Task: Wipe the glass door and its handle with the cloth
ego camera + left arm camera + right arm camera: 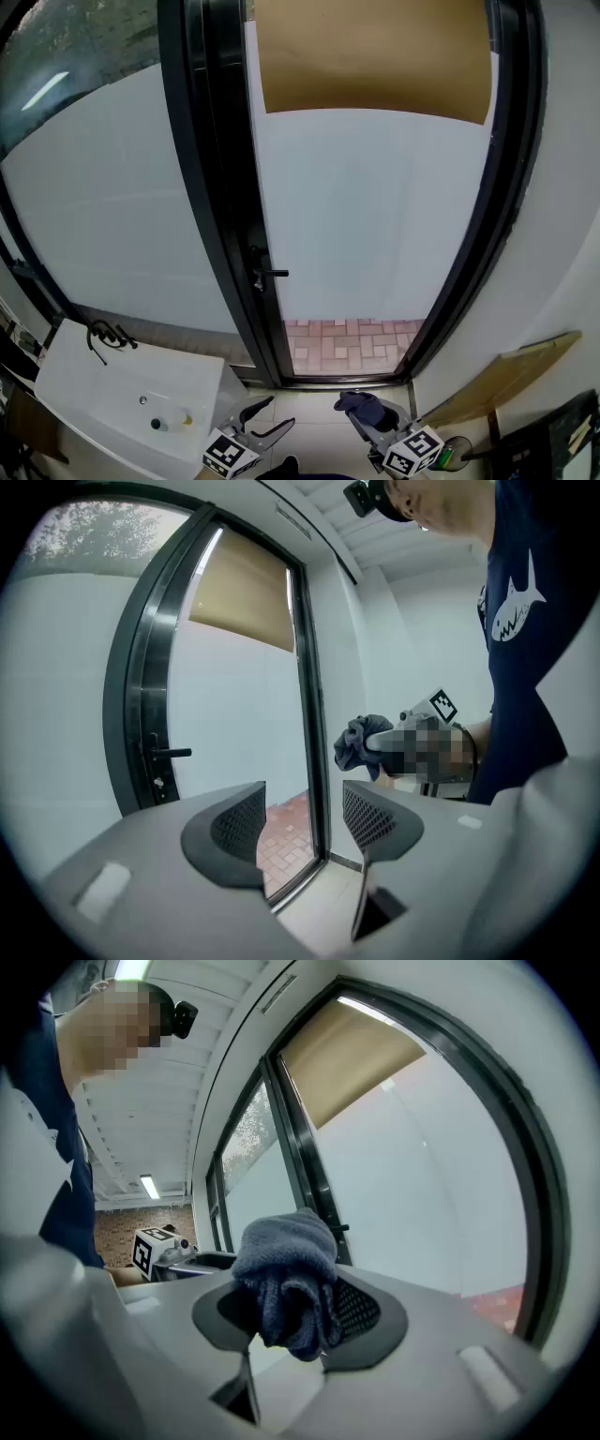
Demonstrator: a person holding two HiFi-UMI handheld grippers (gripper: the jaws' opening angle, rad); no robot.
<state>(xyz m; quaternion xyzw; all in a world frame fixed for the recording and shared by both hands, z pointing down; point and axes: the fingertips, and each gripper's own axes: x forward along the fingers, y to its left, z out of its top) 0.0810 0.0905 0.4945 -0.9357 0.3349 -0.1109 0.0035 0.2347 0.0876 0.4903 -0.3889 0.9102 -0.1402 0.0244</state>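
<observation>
**— How much room do you have around you?**

— Both tools sit low and close to my body, well apart from the glass door. Its black frame runs up either side of the pane. A white sink with a black tap stands near on my left. A board leans against the wall on my right. Pale floor lies between my grippers and the threshold.

**— What are the fingers doing?**

— My left gripper has its jaws spread, with only air between them. My right gripper is pinching the dark blue cloth, which bunches up above the jaws.

**— Where is the handle?**

— The handle is a black lever on the door's left edge, low on the pane. It is far from both grippers.

**— What can't you make out?**

— A brown blind covers the top of the pane. The glass below it reads milky white, and only red paving shows at its foot. I cannot tell whether the door is ajar. The cloth hides most of my right jaws' inner faces, and the head view cuts both grippers off at its bottom edge.
</observation>
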